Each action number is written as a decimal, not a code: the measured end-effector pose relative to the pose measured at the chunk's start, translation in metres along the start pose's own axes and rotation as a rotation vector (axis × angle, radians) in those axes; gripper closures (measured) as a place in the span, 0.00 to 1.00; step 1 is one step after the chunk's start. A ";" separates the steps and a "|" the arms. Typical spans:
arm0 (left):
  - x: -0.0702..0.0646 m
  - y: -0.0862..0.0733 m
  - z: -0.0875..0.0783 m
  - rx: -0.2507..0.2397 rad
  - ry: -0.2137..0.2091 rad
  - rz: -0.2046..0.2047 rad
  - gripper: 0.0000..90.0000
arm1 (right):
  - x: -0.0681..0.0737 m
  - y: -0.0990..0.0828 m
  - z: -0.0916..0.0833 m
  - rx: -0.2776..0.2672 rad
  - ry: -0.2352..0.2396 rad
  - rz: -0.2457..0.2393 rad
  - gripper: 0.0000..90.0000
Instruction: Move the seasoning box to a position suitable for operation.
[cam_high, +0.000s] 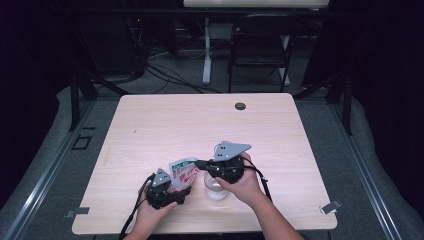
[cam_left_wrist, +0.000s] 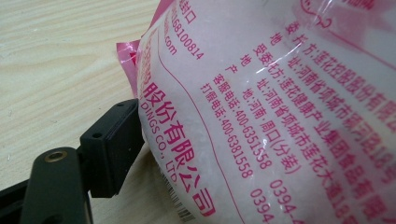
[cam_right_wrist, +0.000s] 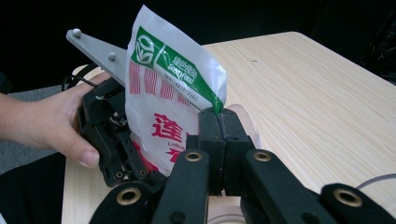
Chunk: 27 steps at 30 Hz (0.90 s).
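My left hand (cam_high: 159, 204) sits low near the table's (cam_high: 150, 125) front edge, and its left gripper (cam_high: 172, 190) clasps the lower body of an upright pink-and-white bag (cam_high: 182, 172). My right gripper (cam_right_wrist: 218, 122), over a clear cup (cam_high: 216, 189), is clamped tight, pinching the bag's top corner. Readable print includes "400-6351558" and "CO., LTD."

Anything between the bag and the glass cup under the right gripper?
Nothing visible. The bag stands upright in the left gripper; the right gripper pinches its top corner just above the glass cup, with no object between them.
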<state>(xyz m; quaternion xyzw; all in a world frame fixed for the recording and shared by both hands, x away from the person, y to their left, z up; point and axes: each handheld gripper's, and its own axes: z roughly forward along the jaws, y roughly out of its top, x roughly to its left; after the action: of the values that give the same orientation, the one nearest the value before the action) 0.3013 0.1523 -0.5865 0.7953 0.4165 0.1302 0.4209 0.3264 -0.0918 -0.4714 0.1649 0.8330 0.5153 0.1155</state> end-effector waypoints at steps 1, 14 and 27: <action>0.000 0.000 0.000 0.014 0.001 0.007 0.24 | 0.000 0.000 0.000 -0.001 0.000 0.001 1.00; -0.006 0.002 0.006 0.091 0.049 0.068 0.29 | 0.000 -0.002 -0.001 -0.009 -0.003 0.013 1.00; -0.010 0.002 0.007 0.089 0.087 0.086 0.39 | 0.000 -0.003 -0.001 -0.004 -0.006 0.013 0.99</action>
<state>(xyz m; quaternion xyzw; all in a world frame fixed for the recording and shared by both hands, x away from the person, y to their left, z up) 0.2997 0.1399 -0.5879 0.8239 0.4050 0.1640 0.3608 0.3260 -0.0942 -0.4732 0.1716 0.8306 0.5171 0.1152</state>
